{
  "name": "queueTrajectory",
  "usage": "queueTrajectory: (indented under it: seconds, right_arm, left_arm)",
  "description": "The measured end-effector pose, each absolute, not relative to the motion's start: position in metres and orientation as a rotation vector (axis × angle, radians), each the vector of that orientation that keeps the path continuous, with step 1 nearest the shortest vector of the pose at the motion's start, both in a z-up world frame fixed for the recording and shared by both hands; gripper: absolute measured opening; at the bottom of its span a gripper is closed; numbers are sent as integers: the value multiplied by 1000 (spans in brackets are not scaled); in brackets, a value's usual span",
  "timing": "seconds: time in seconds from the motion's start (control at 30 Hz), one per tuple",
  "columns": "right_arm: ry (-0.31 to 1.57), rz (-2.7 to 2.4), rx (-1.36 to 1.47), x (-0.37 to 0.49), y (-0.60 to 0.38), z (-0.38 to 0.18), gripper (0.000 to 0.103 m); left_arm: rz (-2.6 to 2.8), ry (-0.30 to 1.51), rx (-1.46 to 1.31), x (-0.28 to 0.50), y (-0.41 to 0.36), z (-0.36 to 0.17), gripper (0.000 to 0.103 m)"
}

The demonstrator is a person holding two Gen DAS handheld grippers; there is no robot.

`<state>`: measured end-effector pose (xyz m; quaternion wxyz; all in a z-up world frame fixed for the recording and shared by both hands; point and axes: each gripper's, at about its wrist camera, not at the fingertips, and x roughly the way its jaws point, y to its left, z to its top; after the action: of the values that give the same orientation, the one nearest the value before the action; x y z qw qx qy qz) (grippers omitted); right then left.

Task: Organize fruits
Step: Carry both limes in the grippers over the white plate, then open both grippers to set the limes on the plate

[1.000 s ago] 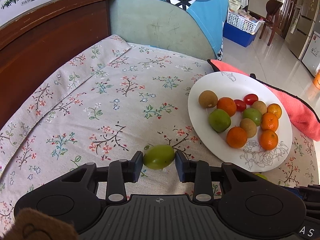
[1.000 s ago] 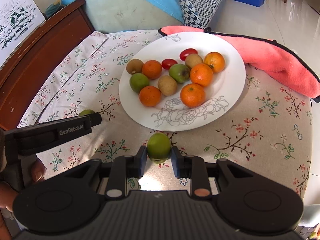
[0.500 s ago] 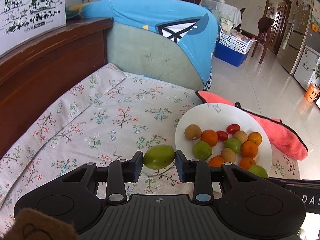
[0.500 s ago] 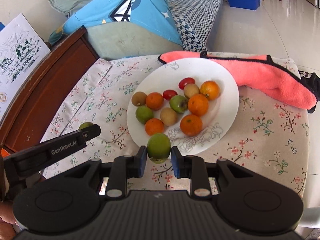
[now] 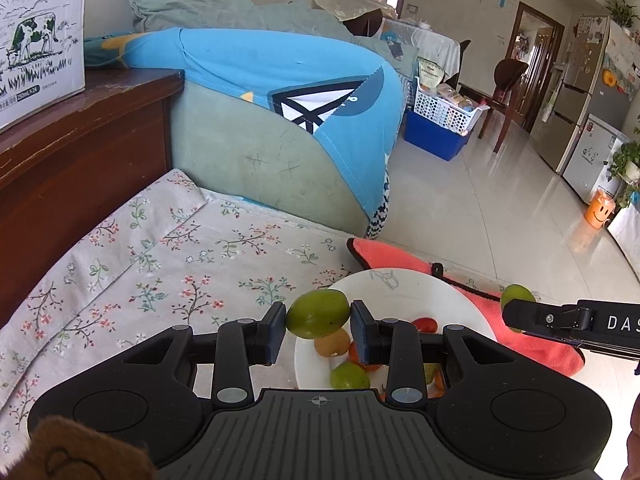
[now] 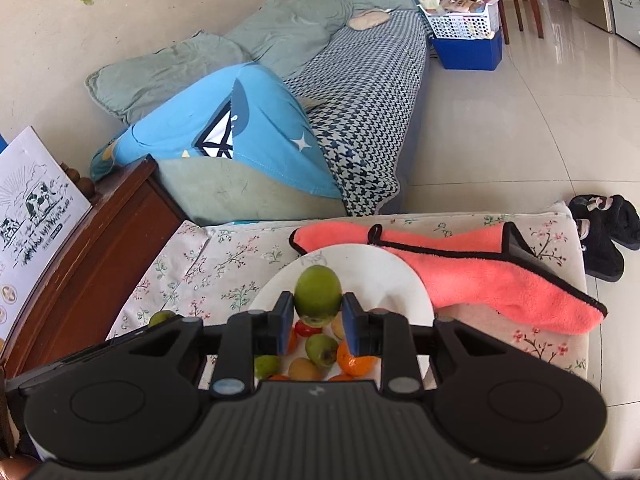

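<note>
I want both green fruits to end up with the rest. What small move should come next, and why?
Probably lower the right gripper toward a bare part of the white plate, then release. Its green fruit already hangs over the plate; the left gripper holds its own green fruit at the plate's edge.

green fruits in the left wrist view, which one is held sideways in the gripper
The long green fruit clamped end to end in the left gripper. The two green ones on the white plate lie loose; the right gripper's sits upright.
</note>
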<state>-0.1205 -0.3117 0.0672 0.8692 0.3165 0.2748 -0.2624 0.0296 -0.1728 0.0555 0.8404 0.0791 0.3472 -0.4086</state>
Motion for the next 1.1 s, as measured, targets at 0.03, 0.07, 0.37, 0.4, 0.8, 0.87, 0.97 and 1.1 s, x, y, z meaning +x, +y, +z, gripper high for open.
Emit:
queueTrajectory:
  seconds: [0.03, 0.07, 0.37, 0.4, 0.8, 0.87, 0.97, 1.1]
  right_arm:
    - [577, -549, 667, -118, -315, 65, 27]
    - [580, -547, 667, -115, -317, 63, 27]
    - [594, -541, 675, -88, -336, 41, 27]
    - [593, -541, 688, -86, -339, 38, 27]
    - [616, -572, 801, -66, -365, 5, 26]
    - [621, -578, 809, -64, -366, 1, 26]
    - [624, -587, 822, -62, -369, -3, 27]
    - [625, -580, 833, -59, -370, -6, 30]
  left_arm:
    - [-864, 735, 169, 31, -178, 54, 32]
    - [-867, 740, 166, 34, -184, 51, 32]
    - [-872, 765, 186, 48, -216, 26, 32]
    - [-872, 768, 187, 50, -218, 24, 32]
    - [-909, 782, 205, 51, -243, 6, 32]
    - [-913, 785, 218, 50, -247, 3, 32]
    - [-915, 776, 228, 48, -250, 1, 33]
    - [-908, 783, 231, 47, -250, 2, 39]
